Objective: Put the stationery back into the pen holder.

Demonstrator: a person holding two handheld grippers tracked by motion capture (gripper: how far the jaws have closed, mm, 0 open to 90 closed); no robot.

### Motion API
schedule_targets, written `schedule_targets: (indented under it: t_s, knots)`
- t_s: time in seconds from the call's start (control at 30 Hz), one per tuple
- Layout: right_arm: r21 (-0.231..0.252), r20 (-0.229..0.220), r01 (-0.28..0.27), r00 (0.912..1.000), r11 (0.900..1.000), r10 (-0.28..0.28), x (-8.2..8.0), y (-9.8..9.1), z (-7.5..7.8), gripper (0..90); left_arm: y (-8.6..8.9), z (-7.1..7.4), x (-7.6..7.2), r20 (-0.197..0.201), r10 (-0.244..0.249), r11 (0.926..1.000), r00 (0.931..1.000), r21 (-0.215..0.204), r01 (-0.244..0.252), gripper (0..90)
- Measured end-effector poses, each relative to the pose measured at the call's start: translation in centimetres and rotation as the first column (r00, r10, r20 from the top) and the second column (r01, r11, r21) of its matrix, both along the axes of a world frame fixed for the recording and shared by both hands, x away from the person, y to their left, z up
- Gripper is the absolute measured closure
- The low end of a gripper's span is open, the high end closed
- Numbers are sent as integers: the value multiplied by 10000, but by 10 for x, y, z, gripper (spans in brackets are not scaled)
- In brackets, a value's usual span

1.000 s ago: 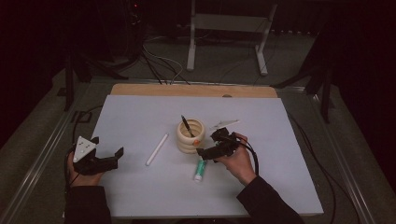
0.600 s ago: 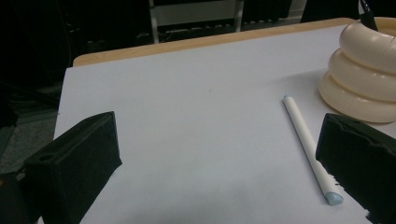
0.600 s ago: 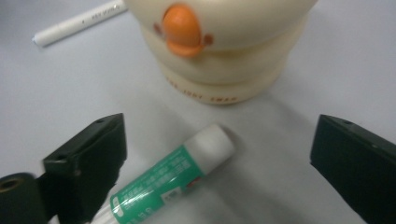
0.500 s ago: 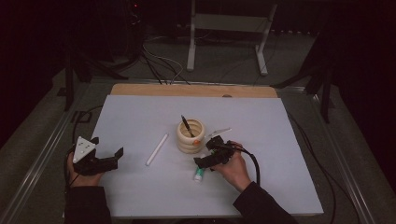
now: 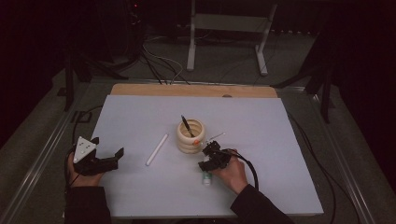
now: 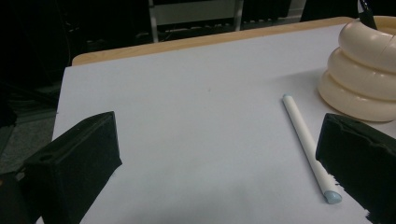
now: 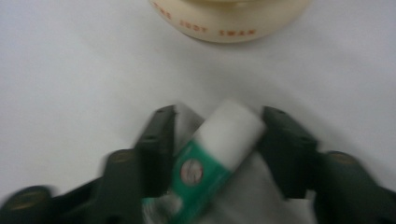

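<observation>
A green and white tube (image 7: 219,144) lies slanted on the white table sheet between the jaws of my right gripper (image 7: 217,135). The jaws have just been closing, and both now touch it, so they are shut on it. From above, the right gripper (image 5: 208,163) sits just in front of a cream ribbed holder (image 5: 190,136), with the tube's end (image 5: 206,178) sticking out below it. A dark pen (image 5: 186,123) stands in the holder. My left gripper (image 5: 109,148) rests open at the left. A white stick (image 6: 308,144) lies ahead of its right jaw, apart from it.
The white sheet (image 5: 140,116) covers a table with a wooden far edge (image 5: 187,89). A thin pale rod (image 5: 215,136) lies just right of the holder. Cables and a metal stand's legs (image 5: 224,42) are on the floor beyond the table.
My right gripper has come down and toward the table's near edge, from beside the holder onto the tube, and its jaws have closed around it. The left gripper has stayed put.
</observation>
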State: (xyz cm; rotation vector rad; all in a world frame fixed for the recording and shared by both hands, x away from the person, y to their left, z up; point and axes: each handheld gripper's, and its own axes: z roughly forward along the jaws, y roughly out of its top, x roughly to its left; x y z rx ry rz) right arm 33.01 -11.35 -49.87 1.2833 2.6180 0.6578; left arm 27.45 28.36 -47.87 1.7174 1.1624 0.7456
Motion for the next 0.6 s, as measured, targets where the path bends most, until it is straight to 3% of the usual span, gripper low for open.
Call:
schedule_targets:
  t_s: [0.13,0.43,0.6]
  knots:
    - [-388,114,-264,9996,9989,269,2,-1,1,633,0,0,0,-2,-5,10000,10000,15,5,1]
    - [-486,-99,-543,9985,9973,539,0,-5,2,587,0,0,0,-39,-2,10000,10000,-2,2,1]
    - [-561,-232,-552,9983,9969,540,0,-8,3,628,-1,0,0,-51,-29,10000,10000,26,29,1]
